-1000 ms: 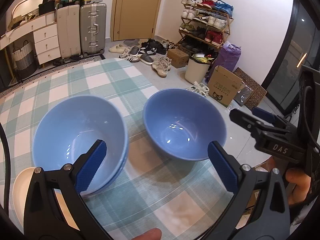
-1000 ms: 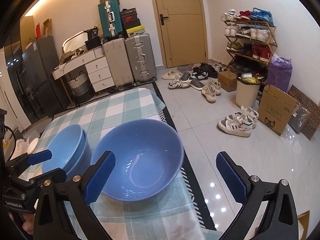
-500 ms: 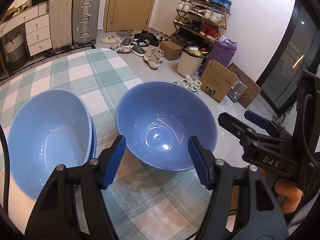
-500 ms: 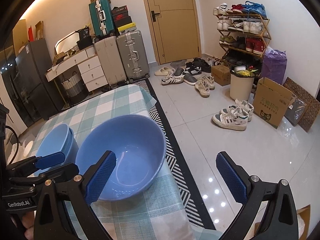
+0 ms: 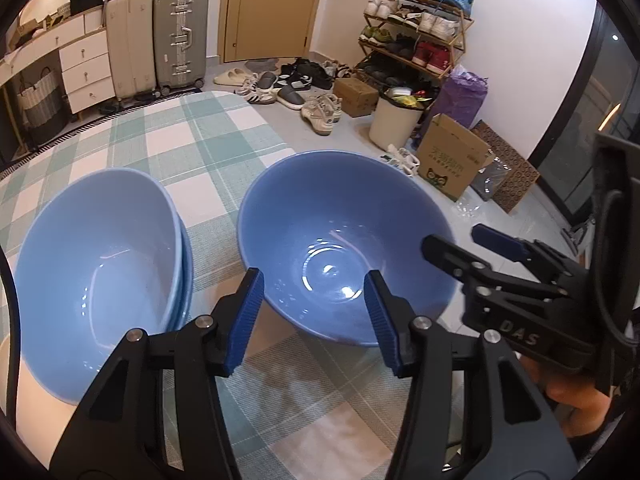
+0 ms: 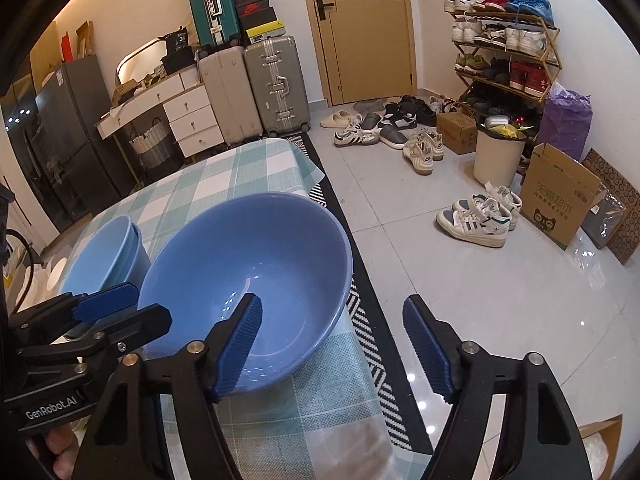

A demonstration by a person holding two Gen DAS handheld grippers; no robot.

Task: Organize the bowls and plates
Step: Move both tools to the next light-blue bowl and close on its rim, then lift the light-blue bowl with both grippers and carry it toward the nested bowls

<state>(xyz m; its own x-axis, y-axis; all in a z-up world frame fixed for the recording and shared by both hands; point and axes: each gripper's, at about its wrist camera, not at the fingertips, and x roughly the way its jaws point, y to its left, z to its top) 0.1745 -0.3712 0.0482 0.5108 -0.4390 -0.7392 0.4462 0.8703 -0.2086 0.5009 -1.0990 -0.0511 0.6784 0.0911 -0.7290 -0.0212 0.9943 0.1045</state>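
Both grippers have dropped closer to the single bowl (image 5: 344, 256) since the earlier frames; jaws are closing, nothing gripped yet. Left gripper (image 5: 316, 316) straddles its near rim, right gripper (image 6: 332, 344) its right rim. Bowl sits on the table (image 5: 192, 148) beside the 2-bowl stack (image 5: 96, 272). Rim should be seated deep between pads before it is lifted onto the stack.
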